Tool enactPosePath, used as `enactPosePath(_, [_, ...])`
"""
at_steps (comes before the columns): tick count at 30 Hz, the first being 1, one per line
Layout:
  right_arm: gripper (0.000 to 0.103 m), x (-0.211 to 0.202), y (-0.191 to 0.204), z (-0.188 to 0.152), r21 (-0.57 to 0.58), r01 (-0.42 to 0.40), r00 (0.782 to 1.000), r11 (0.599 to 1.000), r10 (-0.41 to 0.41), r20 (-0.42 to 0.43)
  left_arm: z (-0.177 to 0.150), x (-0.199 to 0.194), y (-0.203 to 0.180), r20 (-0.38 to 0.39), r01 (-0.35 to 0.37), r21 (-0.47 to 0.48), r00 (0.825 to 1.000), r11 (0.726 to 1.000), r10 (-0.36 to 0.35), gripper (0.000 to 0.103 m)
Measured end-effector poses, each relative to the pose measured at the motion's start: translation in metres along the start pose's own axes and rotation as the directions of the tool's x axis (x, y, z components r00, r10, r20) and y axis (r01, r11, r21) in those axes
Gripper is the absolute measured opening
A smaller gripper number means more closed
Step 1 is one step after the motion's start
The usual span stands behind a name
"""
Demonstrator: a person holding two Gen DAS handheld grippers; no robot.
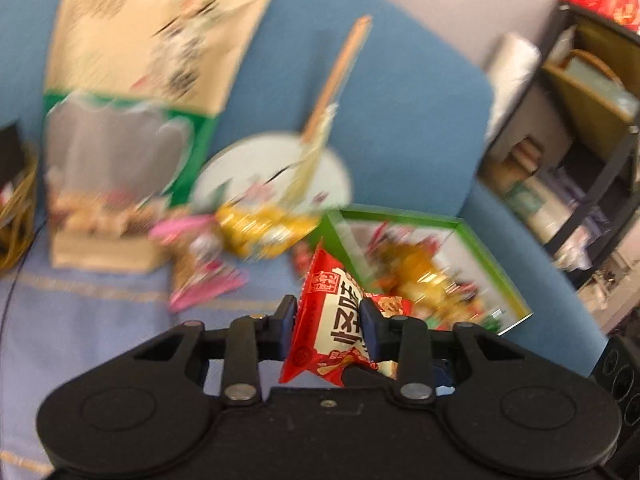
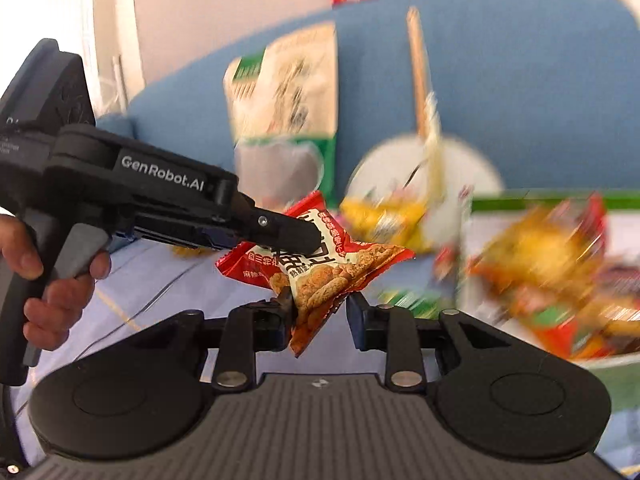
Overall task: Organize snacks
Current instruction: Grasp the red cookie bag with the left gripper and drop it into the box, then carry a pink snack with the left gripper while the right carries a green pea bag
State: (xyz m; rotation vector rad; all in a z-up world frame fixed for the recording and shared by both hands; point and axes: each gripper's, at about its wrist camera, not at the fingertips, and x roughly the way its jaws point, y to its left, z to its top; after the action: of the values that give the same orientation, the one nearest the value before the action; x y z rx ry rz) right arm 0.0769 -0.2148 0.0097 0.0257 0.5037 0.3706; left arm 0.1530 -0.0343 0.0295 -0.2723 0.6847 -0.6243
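A red snack packet (image 1: 332,320) with white lettering and printed biscuits hangs above the pale blue cloth (image 1: 80,320). My left gripper (image 1: 328,320) is shut on it, one pad pressing each side. In the right wrist view the same red snack packet (image 2: 320,276) sits under the left gripper (image 2: 296,236), which reaches in from the left in a person's hand (image 2: 48,280). My right gripper (image 2: 320,308) is closed around the packet's lower corner, with both fingertips against it. The background is blurred.
A tall beige and green bag (image 1: 140,60) leans on the blue sofa back (image 1: 400,100). A round fan (image 1: 272,172), a yellow packet (image 1: 264,228) and a pink packet (image 1: 200,264) lie nearby. A green-rimmed box (image 1: 512,276) holds several snacks. Basket (image 1: 16,220) left, shelf (image 1: 592,140) right.
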Motion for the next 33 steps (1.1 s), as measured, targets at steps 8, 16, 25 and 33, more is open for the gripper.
enactPosePath(8, [0.05,-0.049,-0.058,0.018,0.052,0.157,0.979,0.986,-0.163,0.124,0.028,0.038,-0.069,0.028,0.139,0.102,0.989,0.985,-0.142,0.036])
enactPosePath(16, [0.05,-0.069,-0.108,0.021,0.134,0.303,0.934,0.944,-0.322,0.156,0.046,0.102,-0.121,-0.023,0.237,0.123,0.971,0.964,-0.236,0.035])
enactPosePath(25, [0.051,-0.058,-0.14,0.012,0.181,0.409,0.899,0.895,-0.428,0.087,0.04,0.154,-0.134,-0.068,0.246,0.118,0.969,0.962,-0.239,0.044])
enactPosePath(33, [0.093,-0.041,-0.14,0.005,0.093,0.524,0.848,0.847,-0.529,0.032,0.031,0.131,-0.137,0.047,0.077,0.236,0.995,0.969,-0.09,0.103])
